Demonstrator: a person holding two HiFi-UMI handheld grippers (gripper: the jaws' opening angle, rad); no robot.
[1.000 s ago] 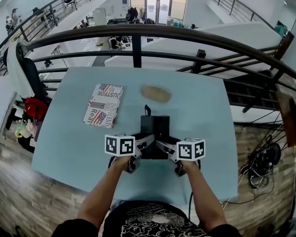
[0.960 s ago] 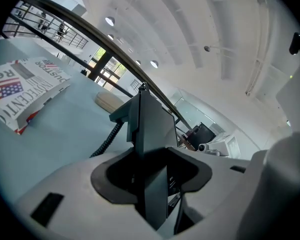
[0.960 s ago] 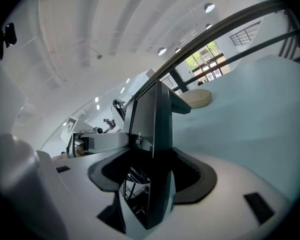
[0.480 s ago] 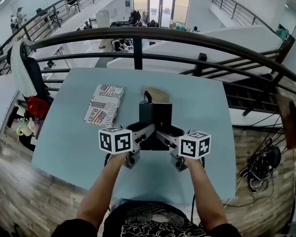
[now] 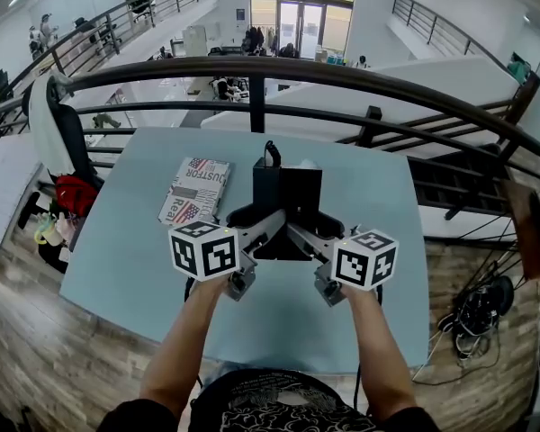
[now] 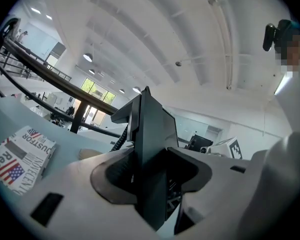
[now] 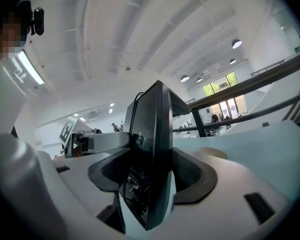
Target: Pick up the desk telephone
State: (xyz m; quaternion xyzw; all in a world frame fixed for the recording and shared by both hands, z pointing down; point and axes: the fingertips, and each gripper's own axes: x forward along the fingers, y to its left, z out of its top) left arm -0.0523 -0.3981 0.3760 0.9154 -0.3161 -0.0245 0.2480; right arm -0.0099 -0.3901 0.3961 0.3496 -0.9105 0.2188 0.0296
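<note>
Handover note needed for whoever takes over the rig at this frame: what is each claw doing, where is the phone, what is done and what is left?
Claws: left claw shut on the left side of the telephone; right claw shut on its right side.
Things: telephone held between both claws, tipped nearly upright, apparently clear of the table. A magazine lies flat on the table to its left.
Done: two-sided grasp and lift.
Left: hold it steady and keep both grips even.

The right gripper [image 7: 155,169] clamped the upright black desk telephone [image 7: 152,119] between its 2 fingers [image 7: 230,199]; the pale bench [image 7: 272,149] lay beyond the telephone.
</note>
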